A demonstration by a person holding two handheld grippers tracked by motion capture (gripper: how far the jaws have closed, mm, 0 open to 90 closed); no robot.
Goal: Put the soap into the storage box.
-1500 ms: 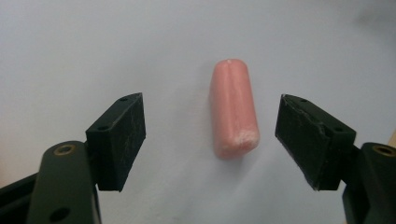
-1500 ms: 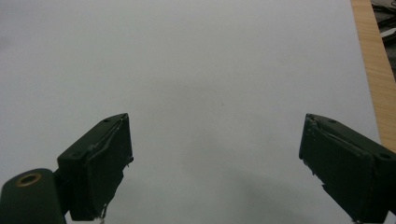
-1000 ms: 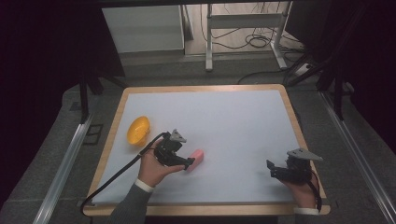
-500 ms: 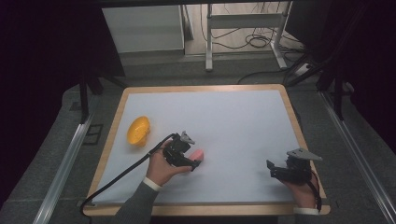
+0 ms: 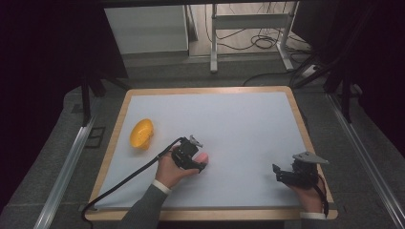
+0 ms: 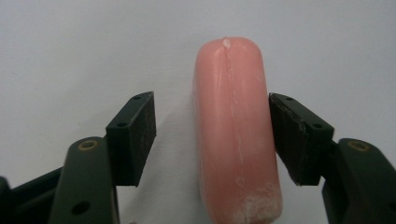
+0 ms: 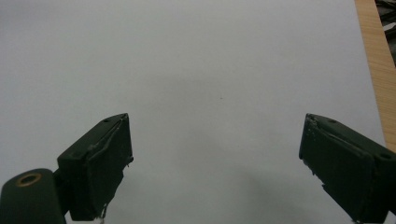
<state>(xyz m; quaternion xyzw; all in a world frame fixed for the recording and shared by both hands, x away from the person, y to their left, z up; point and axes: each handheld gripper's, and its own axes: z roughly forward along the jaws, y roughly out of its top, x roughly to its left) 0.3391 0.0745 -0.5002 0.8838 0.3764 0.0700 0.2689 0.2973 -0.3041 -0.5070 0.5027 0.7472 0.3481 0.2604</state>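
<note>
Left tool (image 6: pixel 212 135) descended, jaws closing around lengthwise pink sausage (image 6: pixel 236 130).

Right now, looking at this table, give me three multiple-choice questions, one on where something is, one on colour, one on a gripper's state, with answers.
1. Where does the sausage lie?
A. between the left gripper's jaws
B. inside the bowl
C. under the right gripper

2. What colour is the bowl?
A. blue
B. yellow
C. white

3. How are the right gripper's jaws?
A. shut on the sausage
B. shut on nothing
C. open, nothing between them

Answers: 1 A, the left gripper view shows the sausage between the two pads, one close against it, the other off it while the jaws have just been closing. 2 B, the high view shows it yellow. 3 C, the right gripper view shows bare table between them.
</note>
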